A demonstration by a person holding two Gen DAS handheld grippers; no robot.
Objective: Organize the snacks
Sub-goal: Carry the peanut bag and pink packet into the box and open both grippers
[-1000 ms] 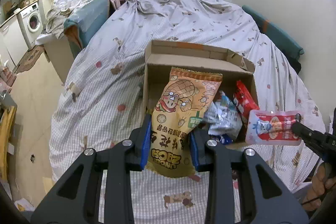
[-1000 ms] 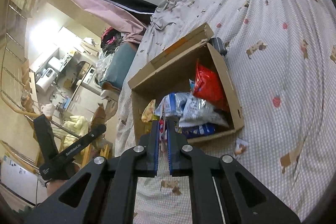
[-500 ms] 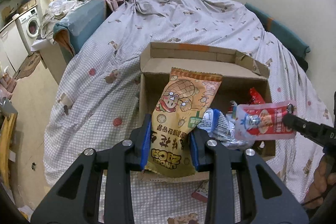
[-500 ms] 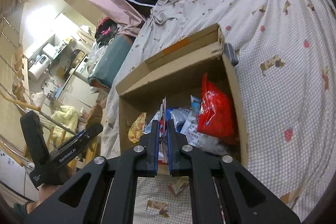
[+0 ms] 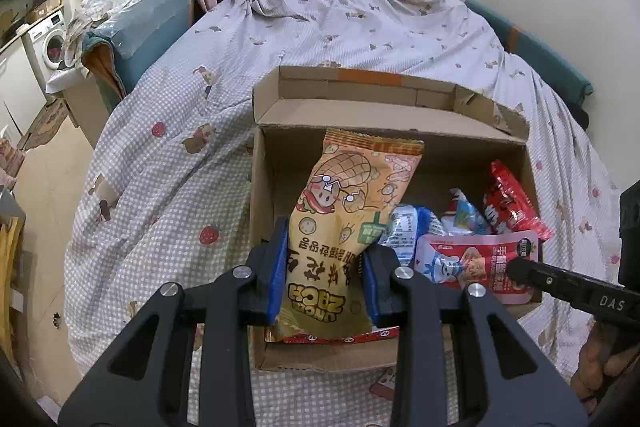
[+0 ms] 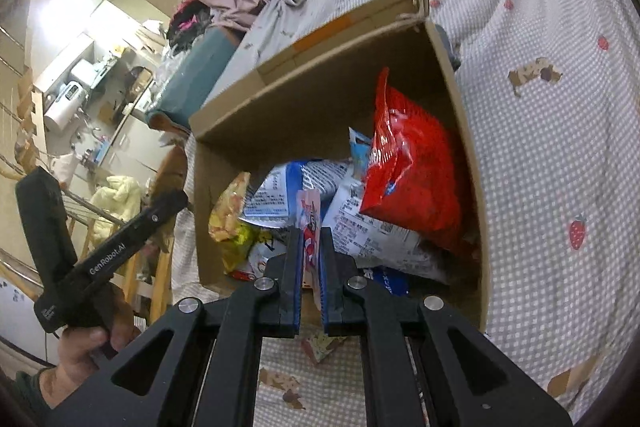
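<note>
While I am leaning over the open cardboard box (image 5: 264, 203) on the checked bedspread (image 5: 168, 155), my left gripper (image 5: 326, 267) is clamping its blue pads on the lower half of an orange peanut snack bag (image 5: 348, 203), which is standing upright above the box's left side. The bag's top edge is pointing toward twelve o'clock in the left wrist view, its bottom hanging just above the box's near wall. At four o'clock in that view, my right gripper (image 6: 310, 255) is pinching a flat pink-and-red snack pouch (image 5: 472, 263) by its edge, jaws nearly together on it, holding it level above the box's near right corner. From the right wrist view the pouch is showing edge-on, a thin strip rising between the pads. Inside the box, a red snack bag (image 6: 408, 179) is leaning against the right wall at one o'clock, with white-and-blue packets (image 6: 304, 183) piled beneath it and a yellow packet (image 6: 230, 215) lying at ten o'clock. A small wrapper (image 6: 320, 343) is lying on the bedspread just outside the near wall.
</note>
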